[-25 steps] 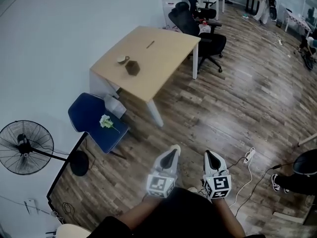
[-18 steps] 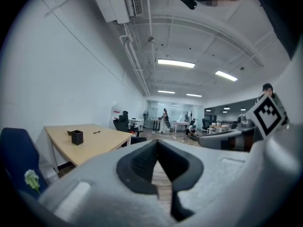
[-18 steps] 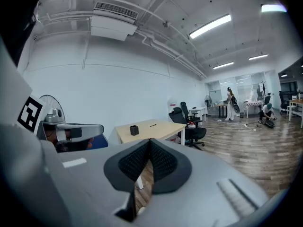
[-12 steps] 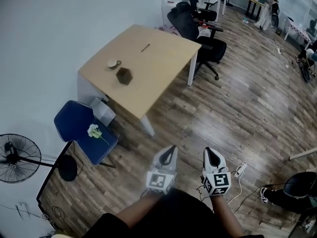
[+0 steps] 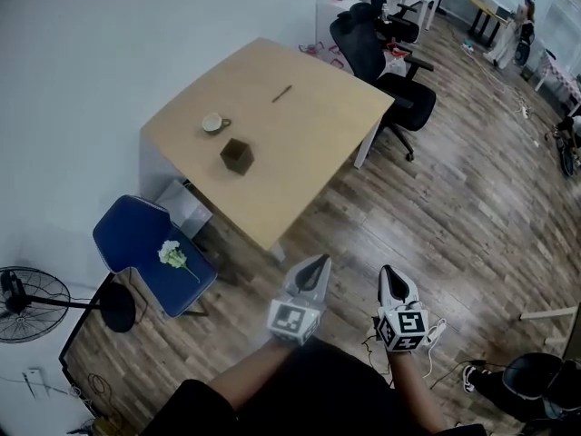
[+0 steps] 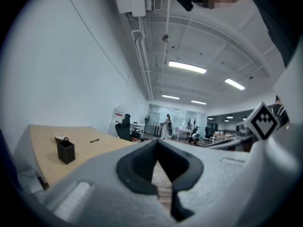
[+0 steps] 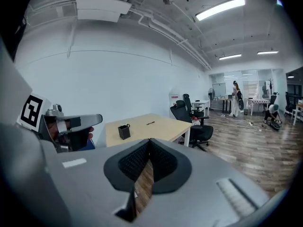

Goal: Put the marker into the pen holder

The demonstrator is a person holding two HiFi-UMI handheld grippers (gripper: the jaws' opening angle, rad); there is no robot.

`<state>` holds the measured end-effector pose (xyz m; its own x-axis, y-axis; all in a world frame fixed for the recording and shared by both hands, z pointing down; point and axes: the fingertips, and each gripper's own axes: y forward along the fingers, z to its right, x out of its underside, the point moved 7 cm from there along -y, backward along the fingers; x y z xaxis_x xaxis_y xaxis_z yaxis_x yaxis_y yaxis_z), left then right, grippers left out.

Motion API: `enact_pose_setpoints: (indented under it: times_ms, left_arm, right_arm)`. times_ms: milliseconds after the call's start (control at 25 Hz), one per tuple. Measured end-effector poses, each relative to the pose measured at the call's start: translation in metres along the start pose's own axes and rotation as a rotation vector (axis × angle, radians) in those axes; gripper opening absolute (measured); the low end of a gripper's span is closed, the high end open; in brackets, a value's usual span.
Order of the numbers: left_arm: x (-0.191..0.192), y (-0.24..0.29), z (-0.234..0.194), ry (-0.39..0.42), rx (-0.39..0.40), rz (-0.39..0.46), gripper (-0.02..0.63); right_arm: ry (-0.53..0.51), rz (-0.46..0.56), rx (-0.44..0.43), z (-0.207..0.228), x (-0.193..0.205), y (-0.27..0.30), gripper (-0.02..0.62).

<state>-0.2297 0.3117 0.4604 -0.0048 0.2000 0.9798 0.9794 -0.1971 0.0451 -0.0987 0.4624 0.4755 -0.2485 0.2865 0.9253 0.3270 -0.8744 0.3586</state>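
- 2 grippers: the left gripper (image 5: pixel 318 263) and the right gripper (image 5: pixel 389 274).
- 1 wooden table (image 5: pixel 309 166).
- On the table: 1 marker (image 5: pixel 281 94), 1 pen holder (image 5: pixel 237 155), 1 cup (image 5: pixel 214 123).
- 1 blue chair (image 5: pixel 136 234), bearing 1 white flower (image 5: pixel 172 254).
- 2 black office chairs (image 5: pixel 368 44) beyond the table.
- 1 standing fan (image 5: pixel 32 302).
- 2 people far across the room: 1 standing person (image 7: pixel 235 98), 1 crouching person (image 7: pixel 272 112).
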Motion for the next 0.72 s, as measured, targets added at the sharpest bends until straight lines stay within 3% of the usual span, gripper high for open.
enact_pose_setpoints:
  times_ms: [400, 720]
  left_arm:
    - [-0.021, 0.059, -0.123, 0.012, -0.041, -0.008, 0.003]
    - [-0.014, 0.072, -0.154, -0.053, -0.066, -0.004, 0.003]
  right_arm:
    - [0.021, 0.038, -0.047, -0.015, -0.052, 0.123, 0.002]
    - [-0.009, -0.032, -0.112, -0.022, -0.048, 0.164, 0.002]
